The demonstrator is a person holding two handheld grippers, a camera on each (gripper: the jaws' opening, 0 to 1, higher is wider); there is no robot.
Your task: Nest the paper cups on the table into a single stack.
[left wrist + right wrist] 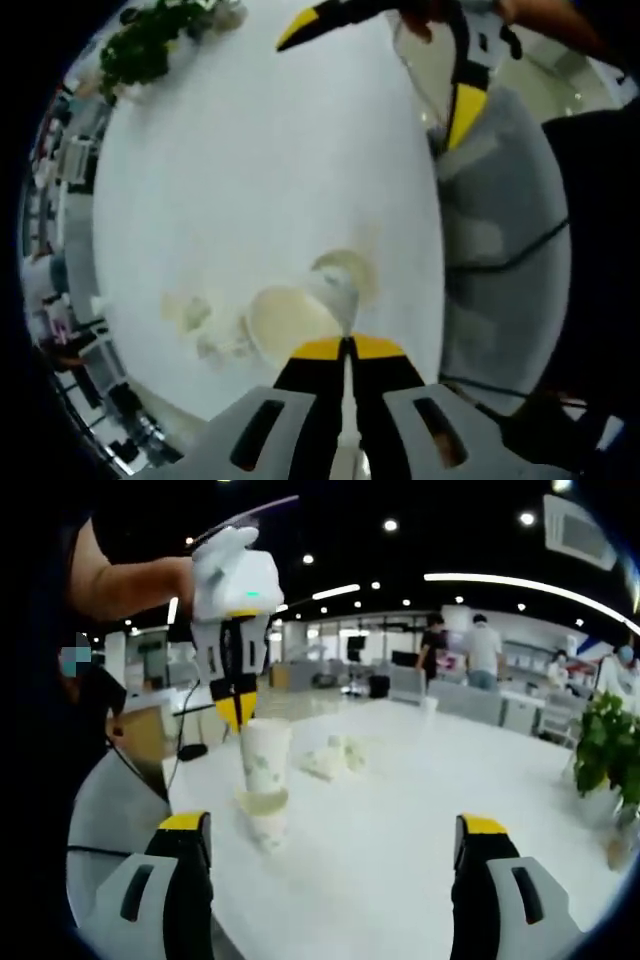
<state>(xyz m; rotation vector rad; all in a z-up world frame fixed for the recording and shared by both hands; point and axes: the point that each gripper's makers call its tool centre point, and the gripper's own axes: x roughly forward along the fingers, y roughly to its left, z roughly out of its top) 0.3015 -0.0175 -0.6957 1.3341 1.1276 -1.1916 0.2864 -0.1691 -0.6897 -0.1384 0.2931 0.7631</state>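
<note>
1. Left gripper (237, 708) — jaws pinched on the rim of a paper cup (265, 760), held above a second cup (264, 818) on the white table (400, 810).
2. Right gripper (335, 830) — jaws wide apart, holding nothing.
3. Crumpled cups (335, 757) behind; potted plant (608, 748) at the table's edge.

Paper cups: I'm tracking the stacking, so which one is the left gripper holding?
The upright paper cup, pinched at its rim by the left gripper, directly above another cup standing on the white table. The crumpled-looking ones lie farther back.
</note>
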